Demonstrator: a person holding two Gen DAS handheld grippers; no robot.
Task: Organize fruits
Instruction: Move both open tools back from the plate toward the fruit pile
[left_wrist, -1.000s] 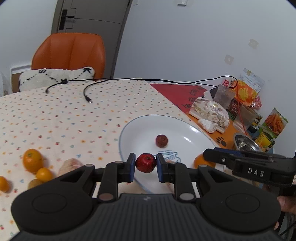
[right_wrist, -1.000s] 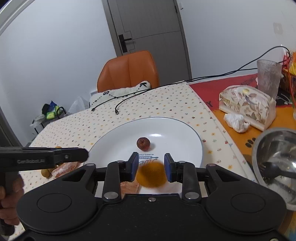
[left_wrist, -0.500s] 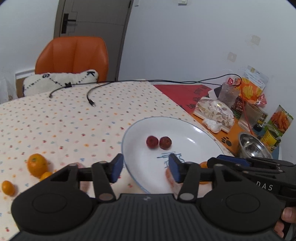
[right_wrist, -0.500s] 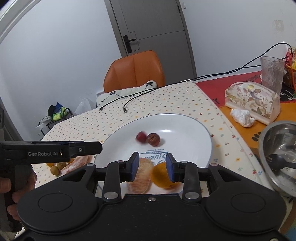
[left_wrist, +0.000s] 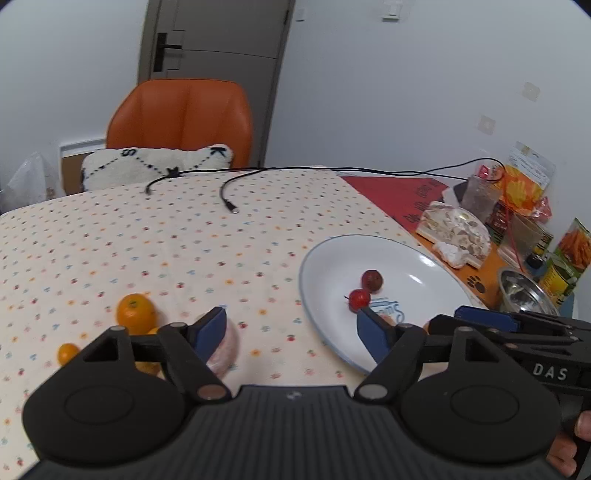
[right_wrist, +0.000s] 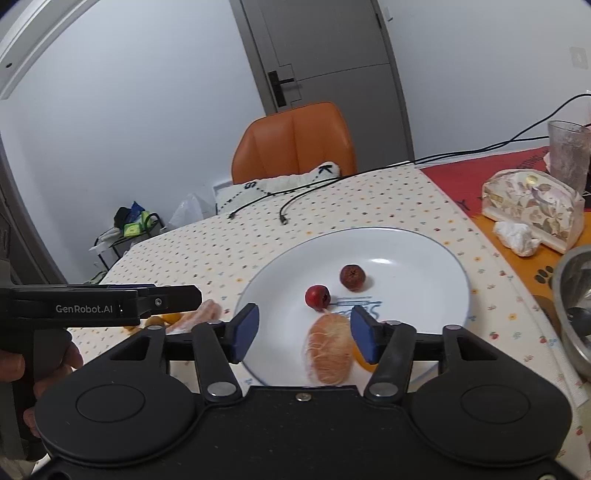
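Red fruits (right_wrist: 317, 297), peeled orange seg (right_wrist: 328, 349) on white plate (right_wrist: 424, 251); both grippers gaping.

On a white plate (right_wrist: 424, 251) with a thin blue rim, two small red fruits sit close together: a bright red one (right_wrist: 317, 297) with a thin stem and a darker, duller one (right_wrist: 352, 277) just behind it. A peeled citrus segment (right_wrist: 328, 349) lies at the plate's near edge beside an orange fruit (right_wrist: 364, 363), mostly hidden. On the dotted tablecloth, well apart from the plate, an orange (left_wrist: 135, 314) rests beside smaller orange fruits (left_wrist: 67, 352) and another peeled segment (left_wrist: 226, 347).
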